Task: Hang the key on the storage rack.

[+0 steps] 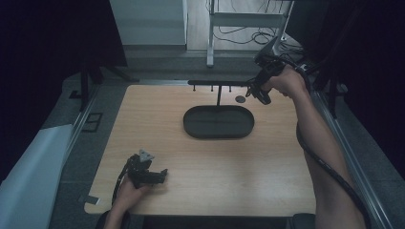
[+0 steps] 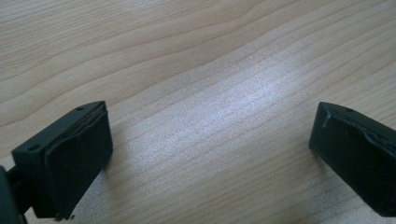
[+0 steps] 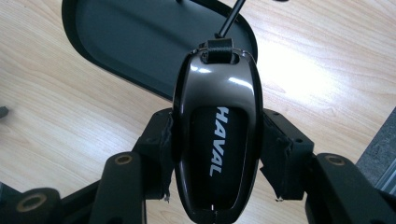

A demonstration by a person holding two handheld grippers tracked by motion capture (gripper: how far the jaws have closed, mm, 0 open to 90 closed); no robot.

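A glossy black car key fob (image 3: 215,93) lettered HAVAL sits between the jaws of my right gripper (image 3: 215,149), whose pads (image 3: 280,149) press on both its sides. That gripper (image 1: 255,89) is held up at the far right, by the right end of a black hook bar (image 1: 217,83). The bar stands on a thin post (image 3: 231,18) rising from an oval black tray (image 1: 218,122), which lies below the fob in the right gripper view (image 3: 130,42). My left gripper (image 1: 160,175) rests low over the near left of the table, jaws wide apart over bare wood (image 2: 210,144).
The wooden table (image 1: 191,152) is ringed by a grey floor. A small dark round disc (image 1: 240,99) lies behind the tray. A metal frame with cables (image 1: 248,21) stands beyond the far edge, and a white sheet (image 1: 28,171) lies at the left.
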